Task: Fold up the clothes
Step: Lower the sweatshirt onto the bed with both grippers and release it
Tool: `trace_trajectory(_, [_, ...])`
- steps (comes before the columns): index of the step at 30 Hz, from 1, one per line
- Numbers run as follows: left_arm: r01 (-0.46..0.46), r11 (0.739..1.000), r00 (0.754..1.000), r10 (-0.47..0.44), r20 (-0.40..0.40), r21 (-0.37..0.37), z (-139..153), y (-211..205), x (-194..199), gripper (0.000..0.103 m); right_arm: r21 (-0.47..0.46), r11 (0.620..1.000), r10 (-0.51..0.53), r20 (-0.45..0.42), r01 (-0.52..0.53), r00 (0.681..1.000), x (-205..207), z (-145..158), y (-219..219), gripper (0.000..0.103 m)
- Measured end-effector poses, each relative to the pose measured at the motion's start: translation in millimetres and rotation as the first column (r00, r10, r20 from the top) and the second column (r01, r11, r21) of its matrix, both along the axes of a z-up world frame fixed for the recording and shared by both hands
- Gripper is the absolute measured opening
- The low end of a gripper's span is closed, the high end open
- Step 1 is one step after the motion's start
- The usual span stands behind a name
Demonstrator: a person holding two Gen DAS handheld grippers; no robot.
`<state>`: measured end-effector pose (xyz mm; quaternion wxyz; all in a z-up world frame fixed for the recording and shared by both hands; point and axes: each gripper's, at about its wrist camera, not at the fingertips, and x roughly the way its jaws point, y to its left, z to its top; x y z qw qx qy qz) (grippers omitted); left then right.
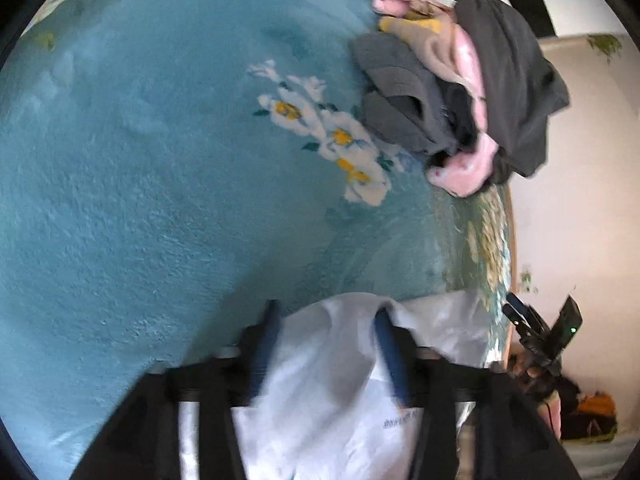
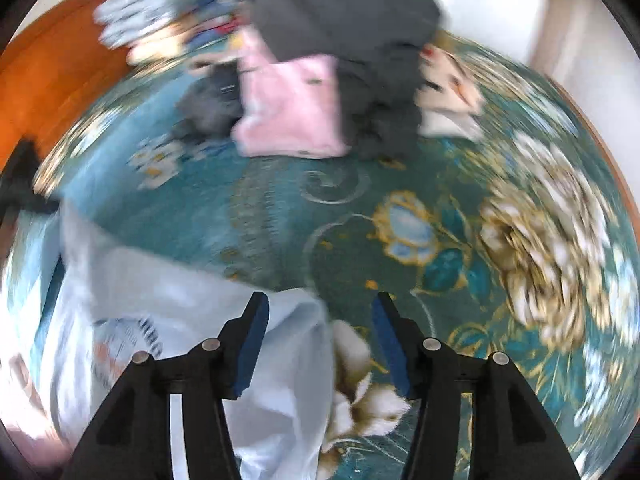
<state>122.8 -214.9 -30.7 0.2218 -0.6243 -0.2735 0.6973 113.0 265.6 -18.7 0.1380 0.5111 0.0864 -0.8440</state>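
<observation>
A white garment (image 1: 332,392) with a printed patch lies on the blue floral carpet. My left gripper (image 1: 326,312) stands over it with its jaws wide apart, the cloth bunched between the blue pads, which do not pinch it. In the right wrist view the same white garment (image 2: 172,332) spreads at the lower left. My right gripper (image 2: 320,304) is open and empty above the garment's edge, its left pad (image 2: 252,344) over the cloth. The right gripper also shows in the left wrist view (image 1: 540,328) past the carpet's edge.
A pile of clothes, dark grey (image 1: 508,80), pink (image 1: 468,168) and grey, sits at the carpet's far edge; it also shows in the right wrist view (image 2: 320,80). More folded items (image 2: 152,32) lie by an orange-brown wooden surface (image 2: 44,76). A pale wall (image 1: 580,200) borders the carpet.
</observation>
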Motion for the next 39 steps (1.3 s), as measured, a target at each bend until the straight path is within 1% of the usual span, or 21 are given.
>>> trace_trajectory(3, [0.006, 1.0, 1.0, -0.005, -0.025, 0.02, 16, -15, 4, 0.066, 0.089, 0.984, 0.155, 0.025, -0.157, 0.988, 10, -11, -28, 0.057])
trace_trajectory(5, [0.041, 0.99, 0.989, -0.06, -0.138, -0.136, 37, -12, 15, 0.068, 0.172, 0.953, 0.244, 0.046, -0.248, 0.969, 18, -24, -43, 0.057])
trace_trajectory(6, [0.071, 0.967, 0.971, -0.123, -0.204, -0.245, 48, -2, 24, 0.069, 0.214, 0.933, 0.284, 0.062, -0.29, 0.957, 22, -31, -51, 0.057])
trace_trajectory(7, [0.115, 0.933, 0.938, -0.215, -0.271, -0.342, 57, 13, 36, 0.07, 0.246, 0.917, 0.309, 0.063, -0.315, 0.949, 23, -34, -56, 0.057])
trace_trajectory(9, [0.189, 0.839, 0.838, -0.409, -0.361, -0.511, 70, 47, 61, 0.07, 0.301, 0.884, 0.355, 0.063, -0.357, 0.933, 25, -39, -63, 0.057])
trace_trajectory(10, [0.232, 0.781, 0.771, -0.511, -0.38, -0.58, 70, 70, 75, 0.07, 0.325, 0.868, 0.375, 0.065, -0.375, 0.925, 25, -40, -66, 0.058])
trace_trajectory(12, [0.316, 0.664, 0.632, -0.68, -0.371, -0.678, 62, 111, 98, 0.07, 0.389, 0.822, 0.415, 0.093, -0.416, 0.905, 24, -45, -70, 0.064])
trace_trajectory(13, [0.344, 0.623, 0.584, -0.728, -0.36, -0.703, 58, 125, 105, 0.07, 0.412, 0.8, 0.433, 0.106, -0.436, 0.895, 24, -48, -73, 0.064])
trace_trajectory(18, [0.415, 0.379, 0.36, -0.903, -0.233, -0.827, 24, 176, 130, 0.07, 0.42, 0.747, 0.509, 0.138, -0.515, 0.85, 25, -58, -84, 0.064])
trace_trajectory(20, [0.391, 0.321, 0.313, -0.928, -0.203, -0.863, 13, 184, 131, 0.07, 0.436, 0.728, 0.521, 0.149, -0.529, 0.84, 23, -65, -87, 0.064])
trace_trajectory(22, [0.366, 0.31, 0.302, -0.932, -0.203, -0.877, 6, 189, 129, 0.07, 0.423, 0.744, 0.506, 0.15, -0.518, 0.849, 18, -70, -86, 0.064])
trace_trajectory(23, [0.363, 0.32, 0.313, -0.926, -0.209, -0.875, 3, 191, 125, 0.069, 0.4, 0.762, 0.494, 0.147, -0.508, 0.857, 16, -70, -86, 0.063])
trace_trajectory(25, [0.363, 0.372, 0.354, -0.903, -0.243, -0.854, 3, 193, 118, 0.065, 0.347, 0.801, 0.469, 0.143, -0.488, 0.871, 11, -70, -84, 0.039])
trace_trajectory(26, [0.366, 0.398, 0.374, -0.891, -0.259, -0.841, 4, 194, 114, 0.061, 0.316, 0.82, 0.457, 0.143, -0.478, 0.878, 8, -70, -83, 0.033])
trace_trajectory(28, [0.37, 0.45, 0.414, -0.863, -0.29, -0.813, 6, 195, 105, 0.029, 0.265, 0.852, 0.43, 0.135, -0.451, 0.892, 3, -67, -80, 0.012])
trace_trajectory(29, [0.371, 0.475, 0.433, -0.848, -0.304, -0.798, 7, 196, 101, 0.024, 0.239, 0.867, 0.417, 0.132, -0.437, 0.899, 1, -66, -79, 0.007])
trace_trajectory(31, [0.373, 0.518, 0.473, -0.82, -0.322, -0.77, 10, 195, 91, 0.006, 0.178, 0.9, 0.383, 0.117, -0.399, 0.916, -5, -61, -74, 0.005])
trace_trajectory(33, [0.385, 0.58, 0.529, -0.776, -0.343, -0.718, 13, 193, 79, 0.005, 0.112, 0.931, 0.339, 0.092, -0.348, 0.936, -13, -55, -68, 0.005])
trace_trajectory(35, [0.376, 0.659, 0.6, -0.709, -0.371, -0.651, 20, 188, 61, 0.004, 0.066, 0.953, 0.291, 0.061, -0.294, 0.955, -25, -49, -60, 0.004])
trace_trajectory(38, [0.344, 0.745, 0.69, -0.613, -0.384, -0.572, 24, 181, 35, 0.004, 0.02, 0.971, 0.237, 0.042, -0.238, 0.971, -41, -47, -52, 0.003])
trace_trajectory(39, [0.334, 0.754, 0.702, -0.6, -0.385, -0.566, 25, 179, 30, 0.004, 0.036, 0.972, 0.231, 0.032, -0.232, 0.972, -43, -47, -51, 0.003])
